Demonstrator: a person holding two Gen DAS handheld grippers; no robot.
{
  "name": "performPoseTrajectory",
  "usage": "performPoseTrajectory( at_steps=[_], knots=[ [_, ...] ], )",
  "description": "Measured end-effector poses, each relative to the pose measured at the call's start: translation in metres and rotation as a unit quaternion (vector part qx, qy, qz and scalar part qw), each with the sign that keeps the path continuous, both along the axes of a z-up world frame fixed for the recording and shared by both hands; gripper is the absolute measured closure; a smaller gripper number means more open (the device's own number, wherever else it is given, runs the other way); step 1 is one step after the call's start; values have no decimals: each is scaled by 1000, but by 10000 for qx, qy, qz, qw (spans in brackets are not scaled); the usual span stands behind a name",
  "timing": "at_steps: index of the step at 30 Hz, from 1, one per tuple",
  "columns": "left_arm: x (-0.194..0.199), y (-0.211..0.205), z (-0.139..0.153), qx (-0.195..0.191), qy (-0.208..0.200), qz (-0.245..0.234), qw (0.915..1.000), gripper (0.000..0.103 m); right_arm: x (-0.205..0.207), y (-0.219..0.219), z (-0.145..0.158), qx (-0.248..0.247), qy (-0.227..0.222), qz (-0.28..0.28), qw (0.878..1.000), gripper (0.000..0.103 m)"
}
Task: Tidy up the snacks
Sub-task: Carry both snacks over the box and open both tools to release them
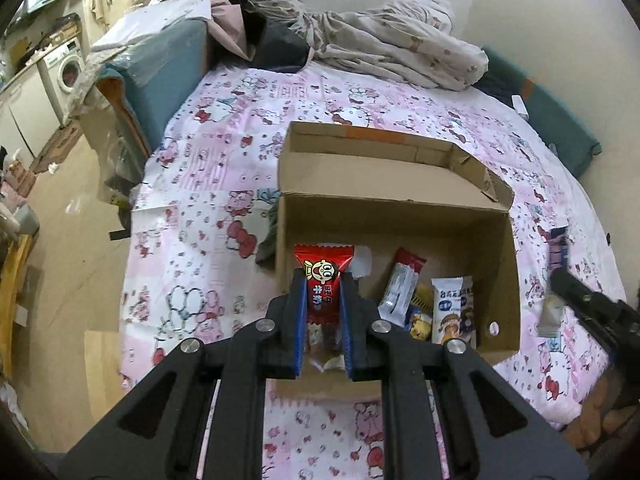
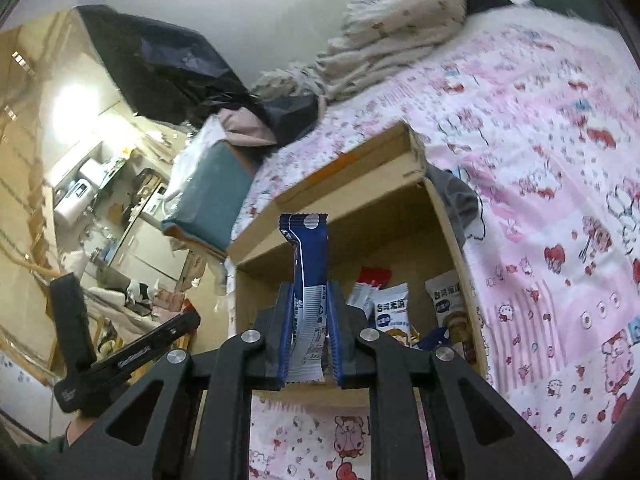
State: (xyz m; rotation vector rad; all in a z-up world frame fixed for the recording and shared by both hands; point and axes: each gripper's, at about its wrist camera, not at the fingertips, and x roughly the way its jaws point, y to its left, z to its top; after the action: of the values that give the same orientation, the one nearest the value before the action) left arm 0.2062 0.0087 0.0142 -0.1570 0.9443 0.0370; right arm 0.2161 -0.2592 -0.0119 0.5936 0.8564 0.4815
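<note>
An open cardboard box [image 1: 400, 210] sits on a bed with a pink cartoon-print sheet and holds several snack packets [image 1: 454, 312]. My left gripper [image 1: 323, 280] is shut on a red candy packet [image 1: 322, 276] with a cartoon face, held above the box's near left corner. My right gripper [image 2: 309, 292] is shut on a blue and white snack packet [image 2: 308, 276], which stands upright over the near edge of the cardboard box [image 2: 360, 216]. White snack packets [image 2: 392, 308] lie inside. The right gripper's black body [image 1: 592, 308] shows at the right edge of the left wrist view.
A crumpled blanket [image 1: 400, 48] and dark clothes [image 1: 276, 46] lie at the head of the bed. A blue cushioned seat [image 1: 160, 80] stands left of the bed, with a washing machine [image 1: 66, 70] beyond. The other hand's gripper [image 2: 120, 352] shows at lower left in the right wrist view.
</note>
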Motion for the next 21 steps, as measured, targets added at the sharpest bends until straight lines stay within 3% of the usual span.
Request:
performPoseTrajectory(
  at_steps=[6, 13, 21],
  knots=[
    [21, -9, -19, 122, 150, -138, 9997, 91, 17, 10, -16, -205, 108, 48, 9997, 86],
    [32, -13, -48, 19, 449, -346, 9984, 91, 25, 23, -44, -578, 561, 189, 9966, 86],
    [36, -17, -56, -18, 422, -394, 9983, 90, 26, 26, -58, -412, 825, 236, 9955, 82]
  ],
)
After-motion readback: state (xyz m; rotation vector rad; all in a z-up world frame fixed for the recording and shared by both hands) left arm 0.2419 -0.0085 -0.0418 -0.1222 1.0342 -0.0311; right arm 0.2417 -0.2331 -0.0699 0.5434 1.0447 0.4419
